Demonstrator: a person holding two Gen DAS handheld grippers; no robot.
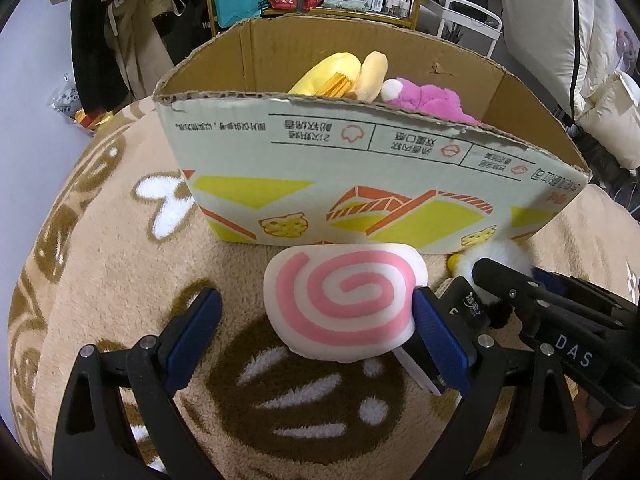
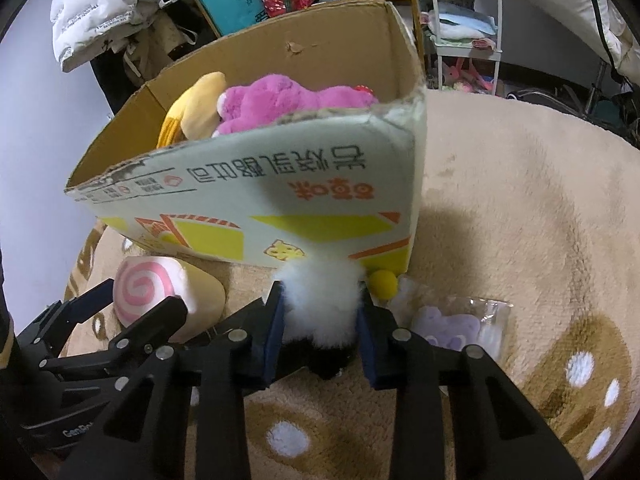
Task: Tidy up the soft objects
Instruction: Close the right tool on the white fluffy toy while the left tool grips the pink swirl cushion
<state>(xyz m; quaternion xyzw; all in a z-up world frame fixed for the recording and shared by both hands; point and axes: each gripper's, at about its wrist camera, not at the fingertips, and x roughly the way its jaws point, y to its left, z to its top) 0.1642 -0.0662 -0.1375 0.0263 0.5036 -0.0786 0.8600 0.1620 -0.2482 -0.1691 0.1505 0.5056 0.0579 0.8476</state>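
On the plush rug [image 1: 120, 280] before the cardboard box [image 1: 360, 152], the left hand-held gripper [image 1: 316, 320] stands apart around the spiral-patterned plush roll [image 1: 344, 300]; the right hand-held gripper [image 2: 320, 316] clamps the white fluffy toy [image 2: 320, 300]. Both look light and squashy; mid-body grips suit.

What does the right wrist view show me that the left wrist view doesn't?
Only the right wrist view shows the right claw closed on the white fluffy toy, a purple toy in a clear bag on the blanket beside it, and the swirl cushion's cream-colored side.

Only the left wrist view shows the left claw open, with the pink swirl cushion between its fingers, touching the right one, and the whole front of the cardboard box.

Both show the box holding the pink plush and yellow plush, the cushion, the white toy and the patterned blanket.
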